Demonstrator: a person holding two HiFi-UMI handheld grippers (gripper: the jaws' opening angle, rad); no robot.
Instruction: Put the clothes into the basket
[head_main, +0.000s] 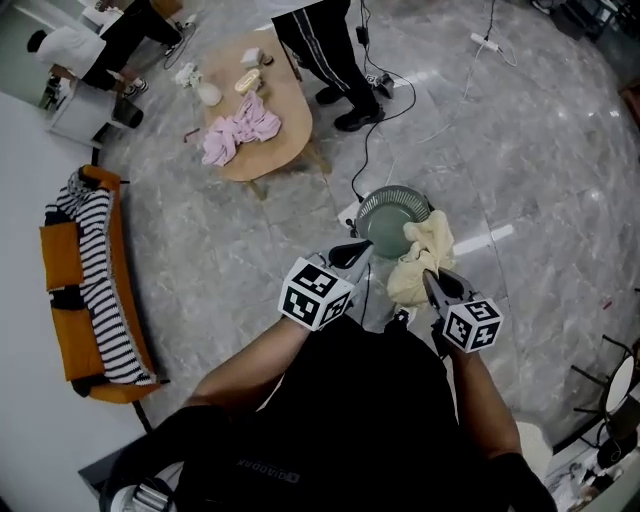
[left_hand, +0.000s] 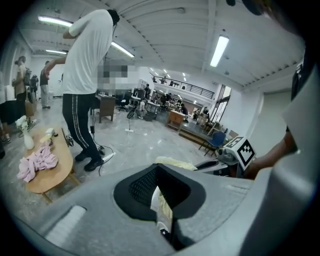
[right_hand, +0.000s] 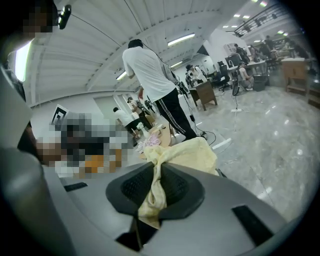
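A round grey-green basket (head_main: 385, 197) stands on the marble floor just ahead of me. My right gripper (head_main: 432, 281) is shut on a pale yellow cloth (head_main: 428, 246), which hangs bunched over the basket's right rim. In the right gripper view the cloth (right_hand: 193, 155) runs down between the pads of that gripper (right_hand: 152, 193). My left gripper (head_main: 362, 250) points at the basket's near left rim. In the left gripper view a pale strip of fabric is pinched in its jaws (left_hand: 162, 210), and the yellow cloth (left_hand: 175, 162) shows just beyond them.
An oval wooden table (head_main: 285, 125) at the back holds pink clothes (head_main: 240, 130) and small items. A person (head_main: 335, 55) stands beside it. An orange sofa (head_main: 62, 255) with a striped garment (head_main: 100, 270) is at the left. Cables (head_main: 400, 105) trail across the floor.
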